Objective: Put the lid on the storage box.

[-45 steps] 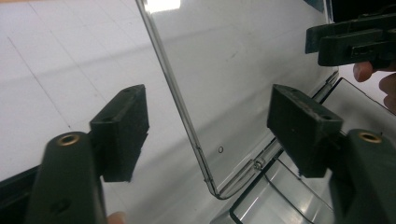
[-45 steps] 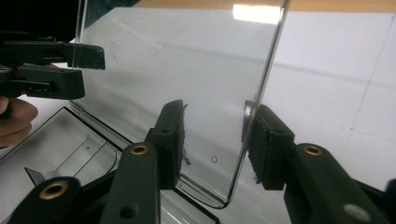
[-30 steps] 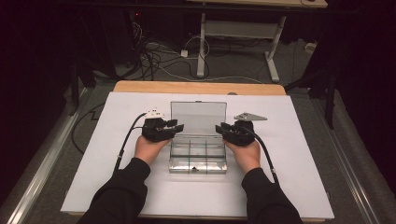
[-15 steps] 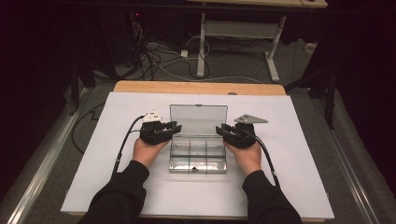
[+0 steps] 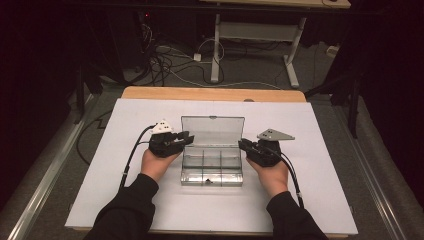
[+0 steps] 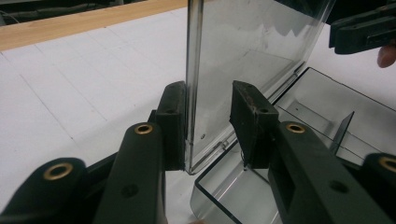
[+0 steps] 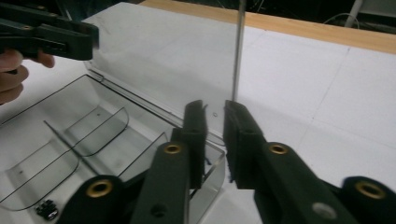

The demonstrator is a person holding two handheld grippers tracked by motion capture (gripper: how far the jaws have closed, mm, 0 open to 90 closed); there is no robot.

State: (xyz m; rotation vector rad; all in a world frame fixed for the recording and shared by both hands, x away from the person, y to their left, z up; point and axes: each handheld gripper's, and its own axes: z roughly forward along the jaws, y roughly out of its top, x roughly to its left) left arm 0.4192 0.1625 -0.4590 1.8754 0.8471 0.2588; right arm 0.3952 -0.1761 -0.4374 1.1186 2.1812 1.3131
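The left gripper (image 5: 186, 138) straddles the upright lid (image 5: 213, 131) of the clear box (image 5: 212, 170), jaws apart. The right gripper (image 7: 214, 116) has just been closing, its jaws nearly together around the lid's other edge.

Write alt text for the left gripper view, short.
The left gripper straddles the side edge of an upright clear plastic lid: one black jaw lies against its outer face, the other stands off its inner face. Below lies the open clear box with dividers, on a white tabletop; the right gripper shows at top right.
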